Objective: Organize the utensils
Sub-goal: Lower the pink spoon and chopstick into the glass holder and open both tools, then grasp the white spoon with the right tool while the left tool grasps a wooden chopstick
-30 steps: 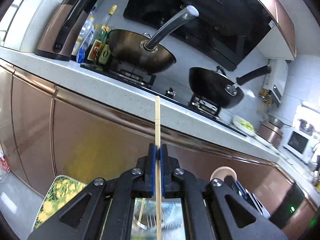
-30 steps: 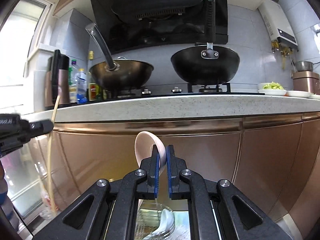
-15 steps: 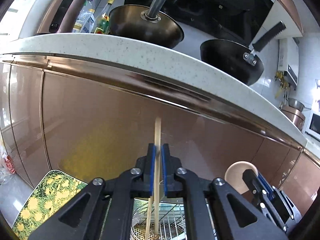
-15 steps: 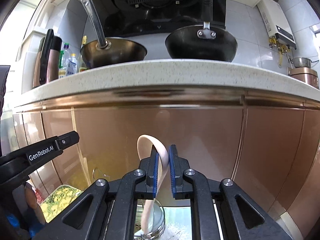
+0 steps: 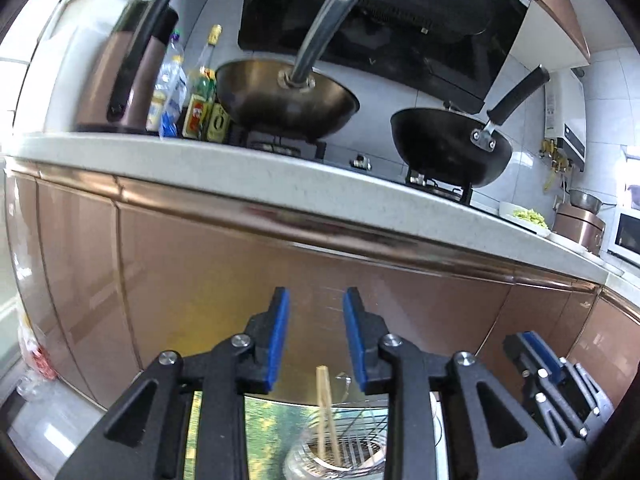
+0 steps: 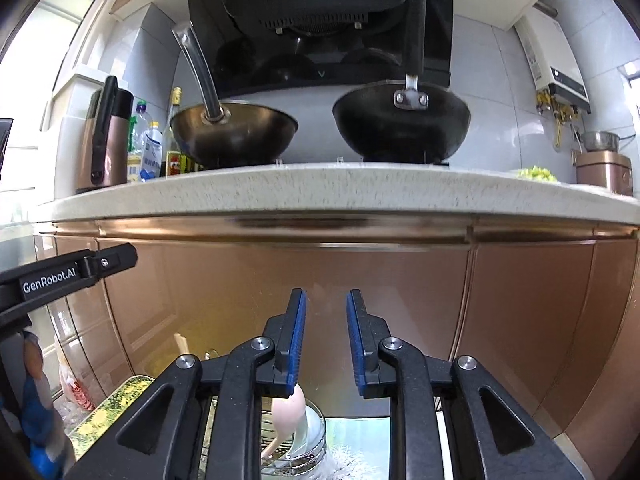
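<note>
In the left wrist view my left gripper [image 5: 316, 298] has its jaws opening, with nothing between the blue pads [image 5: 279, 336]. Below them, wooden chopsticks [image 5: 324, 412] stand free in a round metal holder [image 5: 340, 454] on a wire rack. In the right wrist view my right gripper [image 6: 326, 300] also has its jaws opening and holds nothing. Under it a pale pink spoon [image 6: 289, 410] leans in a shiny round cup [image 6: 316, 438]. The right gripper [image 5: 538, 358] shows at the right of the left view. The left gripper [image 6: 80, 272] shows at the left of the right view.
A speckled countertop edge [image 6: 320, 196] overhangs copper cabinet doors [image 5: 200, 272] just ahead. On it stand two woks [image 6: 236, 132] [image 6: 400, 120], a kettle [image 5: 136, 76] and bottles [image 5: 200, 96]. A floral mat [image 6: 112, 404] lies at the lower left.
Both grippers have let go: the chopstick slid down out of the left jaws into the holder, the spoon dropped out of the right jaws into the cup, and both pairs of jaws spread apart.
</note>
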Demonstrator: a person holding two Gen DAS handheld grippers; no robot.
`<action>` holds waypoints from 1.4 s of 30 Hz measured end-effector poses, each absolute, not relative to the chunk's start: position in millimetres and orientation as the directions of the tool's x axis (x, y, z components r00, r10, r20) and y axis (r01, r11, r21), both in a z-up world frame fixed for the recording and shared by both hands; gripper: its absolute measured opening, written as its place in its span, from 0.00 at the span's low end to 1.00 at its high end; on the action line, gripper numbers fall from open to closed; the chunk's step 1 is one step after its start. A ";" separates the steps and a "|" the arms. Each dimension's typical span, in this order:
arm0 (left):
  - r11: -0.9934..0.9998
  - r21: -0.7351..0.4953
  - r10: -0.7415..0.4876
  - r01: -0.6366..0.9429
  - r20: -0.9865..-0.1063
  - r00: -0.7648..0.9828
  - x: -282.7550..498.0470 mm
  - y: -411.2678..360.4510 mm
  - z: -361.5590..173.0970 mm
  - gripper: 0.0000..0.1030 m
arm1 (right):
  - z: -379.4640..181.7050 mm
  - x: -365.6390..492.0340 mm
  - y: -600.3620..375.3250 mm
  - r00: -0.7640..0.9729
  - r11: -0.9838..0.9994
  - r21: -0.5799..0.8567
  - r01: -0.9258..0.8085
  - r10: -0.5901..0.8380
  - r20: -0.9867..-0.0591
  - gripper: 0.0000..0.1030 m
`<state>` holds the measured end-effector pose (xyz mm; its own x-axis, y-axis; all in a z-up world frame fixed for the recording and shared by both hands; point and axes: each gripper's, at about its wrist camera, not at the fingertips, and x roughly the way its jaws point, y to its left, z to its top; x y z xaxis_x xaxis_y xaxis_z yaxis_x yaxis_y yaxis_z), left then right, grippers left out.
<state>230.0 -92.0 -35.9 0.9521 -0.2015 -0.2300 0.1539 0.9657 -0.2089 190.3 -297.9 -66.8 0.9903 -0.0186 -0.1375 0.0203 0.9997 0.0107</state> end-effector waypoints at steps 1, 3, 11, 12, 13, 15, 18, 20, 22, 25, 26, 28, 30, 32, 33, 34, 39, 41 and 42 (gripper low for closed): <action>0.970 -0.194 -0.191 0.147 -0.232 0.954 225.1 -88.8 -31.4 0.26 | -62.3 185.0 -297.3 0.991 1.000 0.012 0.019 -0.017 -0.133 0.20; 0.978 -0.164 -0.167 0.130 -0.240 0.956 215.2 -81.2 -23.5 0.26 | -55.4 175.2 -297.2 0.991 1.000 0.017 0.016 -0.013 -0.132 0.20; 0.994 -0.097 -0.077 0.046 -0.338 0.938 179.4 -40.4 -7.5 0.26 | -41.3 139.6 -297.9 0.982 0.999 0.042 -0.017 0.024 -0.185 0.20; 0.996 -0.084 -0.064 0.037 -0.358 0.931 176.1 -36.9 -7.3 0.26 | -40.5 133.8 -297.9 0.981 0.999 0.044 -0.023 0.031 -0.194 0.20; 0.998 -0.065 -0.049 0.026 -0.386 0.921 173.2 -33.6 -8.1 0.26 | -40.5 128.5 -298.3 0.978 0.998 0.048 -0.029 0.038 -0.204 0.20; 0.999 -0.036 -0.031 0.017 -0.453 0.891 168.7 -27.6 -12.9 0.26 | -42.0 119.9 -300.2 0.972 0.997 0.063 -0.040 0.054 -0.227 0.20; 0.999 0.001 -0.037 0.047 -0.582 0.813 165.9 -21.6 -29.6 0.26 | -50.6 108.3 -304.8 0.957 0.994 0.096 -0.051 0.076 -0.278 0.21; 0.998 -0.005 -0.055 0.070 -0.676 0.735 164.6 -15.2 -50.2 0.26 | -65.6 101.8 -307.6 0.934 0.990 0.121 -0.066 0.104 -0.341 0.21; 0.996 -0.024 -0.078 0.091 -0.756 0.651 163.1 -7.3 -76.2 0.26 | -82.9 97.4 -309.2 0.905 0.987 0.139 -0.080 0.130 -0.405 0.21; 0.996 -0.047 -0.083 0.080 -0.836 0.542 161.4 6.9 -114.2 0.26 | -112.6 91.6 -310.0 0.850 0.979 0.175 -0.107 0.181 -0.495 0.21; 0.995 -0.060 -0.091 0.077 -0.852 0.515 160.9 9.5 -124.5 0.26 | -125.3 89.6 -309.3 0.823 0.976 0.183 -0.120 0.201 -0.532 0.22; 0.994 -0.088 -0.107 0.064 -0.885 0.453 161.0 18.9 -144.6 0.26 | -142.1 87.2 -307.8 0.789 0.972 0.194 -0.136 0.225 -0.572 0.22; 0.992 -0.121 -0.130 0.046 -0.906 0.402 160.9 27.7 -162.4 0.26 | -158.5 85.3 -306.2 0.751 0.967 0.203 -0.155 0.249 -0.612 0.22; 0.989 -0.146 -0.143 0.019 -0.921 0.362 161.5 35.4 -177.2 0.26 | -168.3 85.2 -305.7 0.727 0.962 0.217 -0.167 0.269 -0.632 0.22; 0.987 -0.160 -0.152 0.005 -0.926 0.345 162.7 39.0 -183.7 0.26 | -172.2 86.1 -305.4 0.716 0.960 0.223 -0.171 0.277 -0.641 0.22; 0.985 -0.171 -0.160 -0.005 -0.930 0.332 164.6 41.3 -187.8 0.26 | -175.5 87.3 -304.3 0.707 0.959 0.224 -0.174 0.280 -0.650 0.22; 0.972 -0.227 -0.202 -0.062 -0.939 0.278 176.8 49.6 -208.8 0.26 | -191.4 95.3 -293.1 0.662 0.956 0.208 -0.205 0.292 -0.690 0.22; 0.966 -0.246 -0.216 -0.087 -0.941 0.260 183.0 51.5 -216.0 0.26 | -195.9 100.9 -289.2 0.636 0.949 0.215 -0.232 0.315 -0.704 0.22; 0.962 -0.254 -0.222 -0.101 -0.942 0.252 185.9 52.6 -219.9 0.26 | -197.1 104.2 -287.5 0.625 0.945 0.221 -0.241 0.325 -0.709 0.22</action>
